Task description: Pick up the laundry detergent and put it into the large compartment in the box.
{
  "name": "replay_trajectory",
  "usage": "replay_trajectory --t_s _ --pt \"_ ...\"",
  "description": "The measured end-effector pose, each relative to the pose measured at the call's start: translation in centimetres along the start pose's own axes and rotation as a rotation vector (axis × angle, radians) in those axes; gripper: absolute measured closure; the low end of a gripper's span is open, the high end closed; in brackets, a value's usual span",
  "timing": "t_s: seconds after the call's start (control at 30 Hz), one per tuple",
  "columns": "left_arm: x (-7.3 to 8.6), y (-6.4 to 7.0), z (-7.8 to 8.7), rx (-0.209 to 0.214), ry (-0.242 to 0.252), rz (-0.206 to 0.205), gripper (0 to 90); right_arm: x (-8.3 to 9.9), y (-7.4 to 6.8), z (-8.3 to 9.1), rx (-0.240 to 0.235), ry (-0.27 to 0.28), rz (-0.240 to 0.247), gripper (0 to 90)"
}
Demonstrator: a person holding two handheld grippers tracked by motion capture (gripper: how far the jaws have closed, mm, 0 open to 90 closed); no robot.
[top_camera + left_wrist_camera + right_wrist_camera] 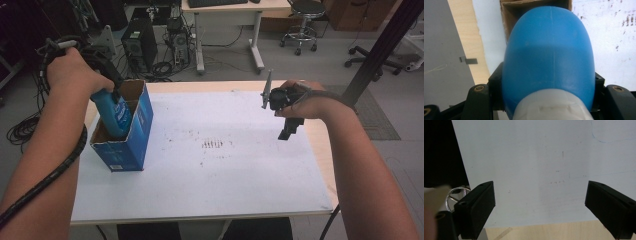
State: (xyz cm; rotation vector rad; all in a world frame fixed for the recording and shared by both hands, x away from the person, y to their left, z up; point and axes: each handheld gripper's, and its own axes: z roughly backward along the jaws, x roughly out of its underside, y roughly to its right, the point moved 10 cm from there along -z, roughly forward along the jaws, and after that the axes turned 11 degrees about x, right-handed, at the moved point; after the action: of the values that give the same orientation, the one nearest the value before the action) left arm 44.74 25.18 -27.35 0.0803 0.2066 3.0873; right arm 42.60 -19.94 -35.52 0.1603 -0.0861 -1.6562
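A blue plastic bottle (pixel 114 112) with a white cap end (pixel 550 106) hangs tilted, base down, in the mouth of an open blue cardboard box (pixel 136 131) at the table's left side. My left gripper (pixel 111 89) is shut on the bottle near its cap. In the left gripper view the bottle (pixel 549 55) bulges between the two black jaws, with the brown box interior (pixel 510 13) beyond it. My right gripper (pixel 289 130) hovers over the table's right side, open and empty; its jaws stand wide apart above the white sheet (pixel 536 170).
A white sheet (pixel 215 165) covers the wooden table (pixel 320 145), with dark smudges near its middle. Beyond the table stand a computer tower (pixel 140 42), a desk, and rolling stools (pixel 302 20). A black post (pixel 380 50) rises at the right.
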Motion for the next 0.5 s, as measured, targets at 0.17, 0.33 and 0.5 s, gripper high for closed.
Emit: replay_trajectory --t_s 0.17,0.33,0.5 --pt "0.0 -0.4 -1.0 0.000 0.004 0.005 38.3 0.0 0.0 0.0 0.000 0.008 -0.002 9.3" --pt "-0.1 -0.7 -2.3 -0.001 -0.005 0.004 38.3 0.0 0.0 0.0 0.001 0.008 -0.001 9.3" --pt "-0.1 -0.8 -3.4 -0.004 -0.003 0.000 38.3 -0.1 -0.1 -0.1 -0.001 0.007 0.003 9.3"
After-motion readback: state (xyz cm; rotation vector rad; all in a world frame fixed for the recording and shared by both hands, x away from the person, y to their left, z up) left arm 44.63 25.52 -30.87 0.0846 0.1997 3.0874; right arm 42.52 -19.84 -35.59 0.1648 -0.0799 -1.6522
